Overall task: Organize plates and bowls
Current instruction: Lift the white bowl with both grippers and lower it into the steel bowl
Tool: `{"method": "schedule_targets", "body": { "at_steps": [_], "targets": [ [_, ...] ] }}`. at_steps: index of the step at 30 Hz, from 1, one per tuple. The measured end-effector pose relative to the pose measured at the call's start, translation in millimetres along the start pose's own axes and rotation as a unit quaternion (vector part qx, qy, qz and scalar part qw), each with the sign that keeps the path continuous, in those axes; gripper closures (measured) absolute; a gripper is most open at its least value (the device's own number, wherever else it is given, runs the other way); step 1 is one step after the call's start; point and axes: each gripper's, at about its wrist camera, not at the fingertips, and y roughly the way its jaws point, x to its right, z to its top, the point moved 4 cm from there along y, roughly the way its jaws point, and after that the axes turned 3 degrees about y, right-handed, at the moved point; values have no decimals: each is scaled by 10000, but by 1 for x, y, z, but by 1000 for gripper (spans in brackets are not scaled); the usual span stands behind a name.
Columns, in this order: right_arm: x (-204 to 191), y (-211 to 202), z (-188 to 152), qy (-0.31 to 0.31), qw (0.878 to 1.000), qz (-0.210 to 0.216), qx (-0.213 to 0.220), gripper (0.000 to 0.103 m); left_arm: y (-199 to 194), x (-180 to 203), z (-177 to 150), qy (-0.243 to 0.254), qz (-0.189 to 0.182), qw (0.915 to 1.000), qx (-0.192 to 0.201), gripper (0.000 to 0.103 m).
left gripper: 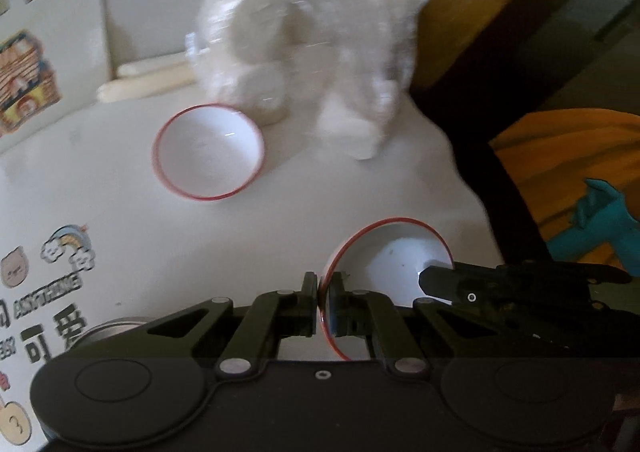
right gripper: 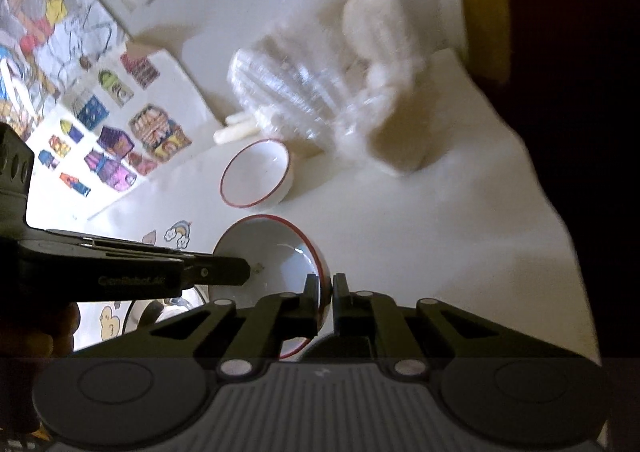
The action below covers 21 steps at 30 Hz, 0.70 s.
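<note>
A white bowl with a red rim (left gripper: 394,256) is held between both grippers above the white table. My left gripper (left gripper: 324,292) is shut on its rim at one side. My right gripper (right gripper: 326,288) is shut on the opposite side of the same bowl (right gripper: 272,248). The right gripper's finger (left gripper: 460,280) shows in the left wrist view at the bowl's far side, and the left gripper's finger (right gripper: 216,270) shows in the right wrist view. A second red-rimmed white bowl (left gripper: 208,152) stands upright on the table farther off; it also shows in the right wrist view (right gripper: 256,174).
Blurred clear plastic bags of white goods (left gripper: 304,52) lie behind the second bowl. A white board with cartoon stickers (right gripper: 120,124) stands at the left. A metal lid (left gripper: 108,328) sits near the left gripper. The table's edge (left gripper: 460,156) falls off to the right.
</note>
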Motion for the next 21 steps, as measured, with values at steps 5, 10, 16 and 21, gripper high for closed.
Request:
{"method": "schedule_targets", "body": {
  "at_steps": [5,10,16,21],
  "targets": [
    [17,-26,-12,206,9996,-190,97,96,3,31,-5,326,-291,9990,-60,98],
    [30,-41,-32,391,9985,-385,17,96,14,52,-18,535,-497,9968,-319,98],
    [40,-42,-56,555,9970,-507,-196,96,33,66,-36,708,-544,9937,-681,98],
    [44,-36,-70,553,9961,-575,-380,96,47,68,-50,814,-445,9912,-941,98]
  ]
}}
